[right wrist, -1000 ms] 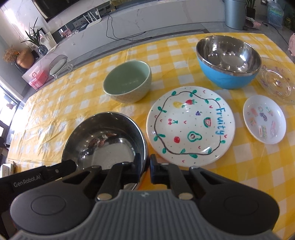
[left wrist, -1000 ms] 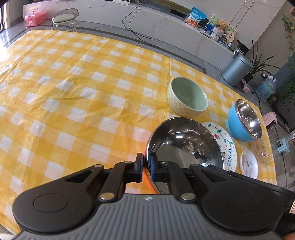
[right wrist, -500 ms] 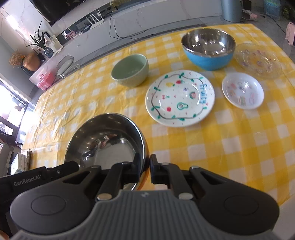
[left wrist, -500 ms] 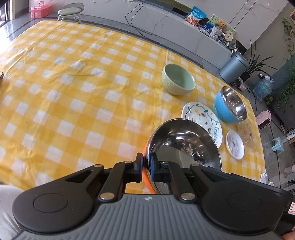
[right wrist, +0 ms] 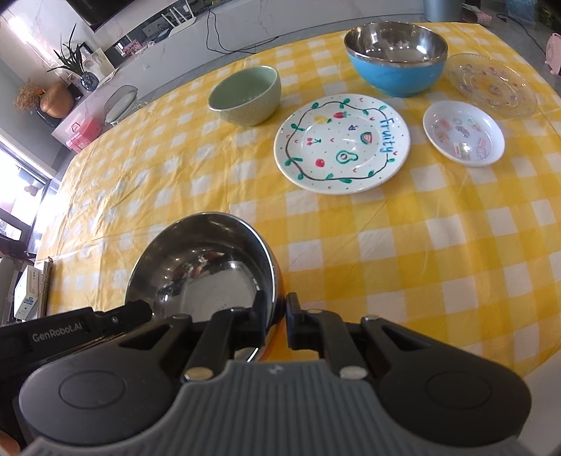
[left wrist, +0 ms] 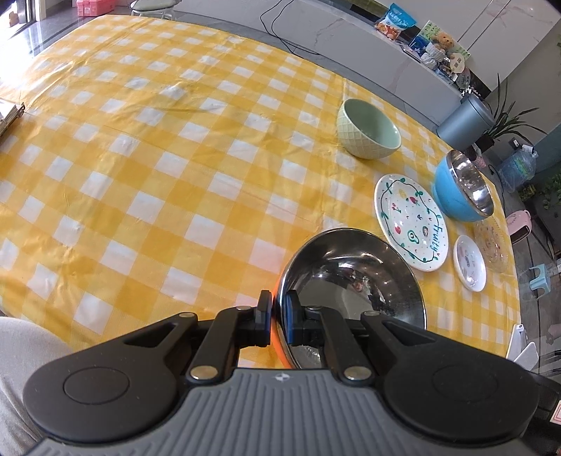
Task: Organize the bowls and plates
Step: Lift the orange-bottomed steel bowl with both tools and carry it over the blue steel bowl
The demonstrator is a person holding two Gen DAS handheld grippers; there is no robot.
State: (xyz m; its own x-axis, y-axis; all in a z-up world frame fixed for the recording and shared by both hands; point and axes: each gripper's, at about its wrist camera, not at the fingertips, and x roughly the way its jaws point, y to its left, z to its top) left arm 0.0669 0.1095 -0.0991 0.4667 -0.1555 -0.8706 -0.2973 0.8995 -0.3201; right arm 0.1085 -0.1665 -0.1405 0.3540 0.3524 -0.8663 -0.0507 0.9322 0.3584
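Observation:
A steel bowl with an orange outside (left wrist: 354, 291) (right wrist: 207, 270) hangs above the yellow checked tablecloth (left wrist: 157, 168). My left gripper (left wrist: 278, 315) is shut on its left rim and my right gripper (right wrist: 278, 322) is shut on its right rim. Farther off on the cloth stand a pale green bowl (left wrist: 368, 128) (right wrist: 245, 94), a white "Fruity" plate (left wrist: 412, 221) (right wrist: 342, 142), a blue steel-lined bowl (left wrist: 463, 189) (right wrist: 396, 56), a small white dish (left wrist: 470, 261) (right wrist: 463, 136) and a clear glass plate (left wrist: 492, 245) (right wrist: 491, 84).
The table's edge (right wrist: 547, 368) runs close on the right of the right wrist view. A grey bin (left wrist: 466, 119), plants and a long white counter (left wrist: 350, 31) stand beyond the table. A person's light sleeve (left wrist: 21, 350) shows at the lower left.
Both grippers have carried the steel bowl back toward the near side of the table; the other bowls and plates now look farther away. Both grips are unchanged.

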